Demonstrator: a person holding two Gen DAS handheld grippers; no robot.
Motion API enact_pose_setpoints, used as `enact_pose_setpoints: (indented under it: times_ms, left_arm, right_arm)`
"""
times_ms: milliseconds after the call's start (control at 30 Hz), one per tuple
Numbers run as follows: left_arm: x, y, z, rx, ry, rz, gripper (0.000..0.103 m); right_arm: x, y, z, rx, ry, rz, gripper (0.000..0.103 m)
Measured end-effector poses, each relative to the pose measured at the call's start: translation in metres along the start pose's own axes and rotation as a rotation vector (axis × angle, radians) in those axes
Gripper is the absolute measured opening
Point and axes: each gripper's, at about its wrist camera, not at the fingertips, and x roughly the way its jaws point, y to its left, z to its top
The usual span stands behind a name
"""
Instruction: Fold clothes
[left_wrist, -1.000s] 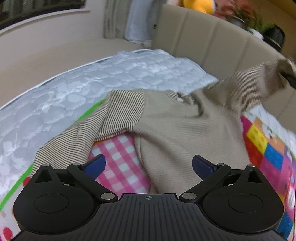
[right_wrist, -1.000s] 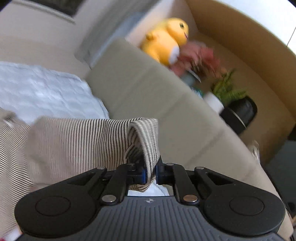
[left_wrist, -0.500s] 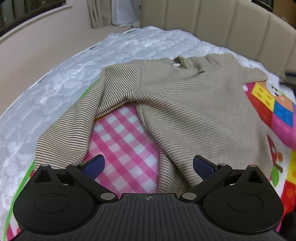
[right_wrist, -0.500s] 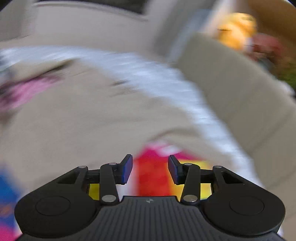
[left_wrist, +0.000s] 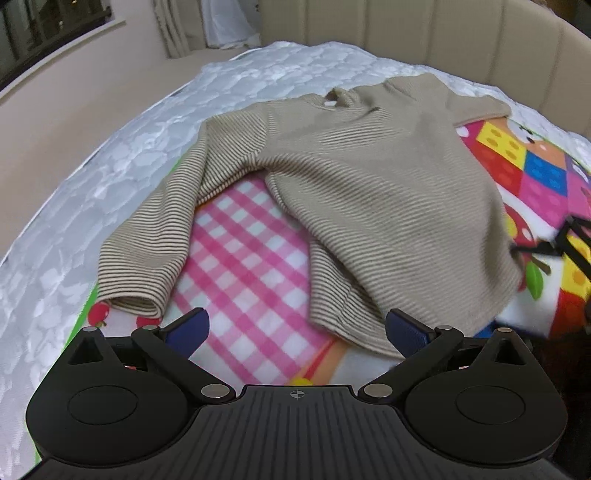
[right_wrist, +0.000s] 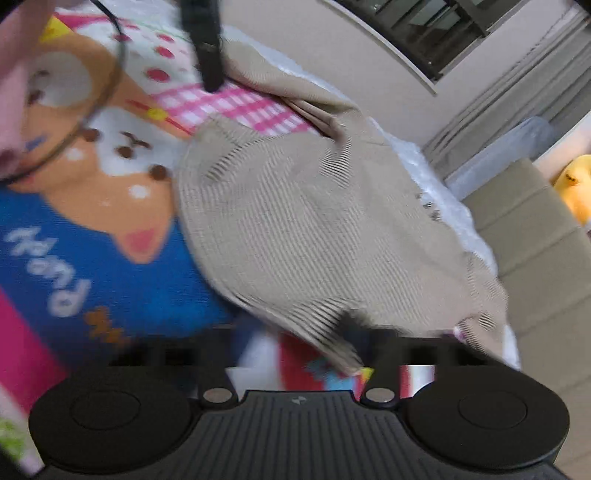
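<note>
- The sleeve (left_wrist: 155, 236) runs from 11 o'clock down to 8 o'clock in my left view, bowed outward, with its cuff half off the mat (left_wrist: 251, 258) and onto the mattress (left_wrist: 92, 192). If I fold the body first, I expect this sleeve to drag and bunch underneath.
- My left gripper (left_wrist: 295, 328) is released, with its jaws wide and nothing between them, and it hovers over the pink checks at 6 o'clock. If I drop straight down, I risk pinching the mat along with the cloth.
- The sweater (left_wrist: 369, 192) lies flat on the mat with its collar at 12 o'clock and its hem at 5 o'clock. The hem is rumpled, so any crease I start there may come out crooked.
- My right gripper (right_wrist: 354, 332) has just been closing and is now clenched. The hem corner appears to be caught between the fingers, though blur keeps me from being sure. A shallow bite could slip once I lift, and a fast pull could slide the whole sweater toward 3 o'clock.
</note>
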Motion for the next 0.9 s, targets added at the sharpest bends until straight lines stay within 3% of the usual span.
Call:
enact_pose_setpoints:
  times_ms: [33, 200, 267, 333, 433, 500, 533, 600, 733, 800, 900]
  left_arm:
    - [0.001, -0.004, -0.001, 0.017, 0.004, -0.007, 0.103]
    - [0.014, -0.031, -0.005, 0.131, 0.02, -0.037, 0.103]
    - [0.025, -0.044, -0.003, 0.18, 0.016, -0.03, 0.103]
    - [0.04, -0.055, 0.003, 0.21, -0.02, 0.034, 0.103]
    - [0.061, -0.064, 0.015, 0.239, -0.116, 0.193, 0.103]
    - [0.068, -0.054, 0.026, 0.195, -0.166, 0.25, 0.103]
    - [0.065, -0.044, 0.034, 0.139, -0.194, 0.263, 0.103]
    - [0.058, -0.022, 0.048, 0.019, -0.245, 0.282, 0.103]
    - [0.045, 0.018, 0.071, -0.143, -0.296, 0.293, 0.103]
    - [0.046, 0.024, 0.075, -0.153, -0.299, 0.306, 0.103]
    - [0.055, 0.024, 0.077, -0.146, -0.289, 0.321, 0.103]
  right_arm:
    - [0.005, -0.006, 0.003, 0.005, 0.012, -0.013, 0.005]
    - [-0.004, -0.079, 0.028, 0.302, -0.048, -0.053, 0.004]
    - [-0.011, -0.102, 0.033, 0.353, -0.07, -0.066, 0.004]
    - [-0.015, -0.119, 0.038, 0.384, -0.086, -0.078, 0.004]
    - [-0.019, -0.132, 0.032, 0.402, -0.1, -0.081, 0.004]
    - [-0.024, -0.133, 0.016, 0.45, -0.112, -0.073, 0.008]
    - [-0.026, -0.134, 0.008, 0.475, -0.118, -0.07, 0.014]
    - [-0.019, -0.13, -0.01, 0.537, -0.077, -0.095, 0.04]
    - [-0.006, -0.1, -0.033, 0.604, -0.038, -0.083, 0.05]
    - [0.001, -0.081, -0.035, 0.621, -0.028, -0.072, 0.064]
    - [0.018, -0.057, -0.034, 0.6, 0.006, -0.067, 0.066]
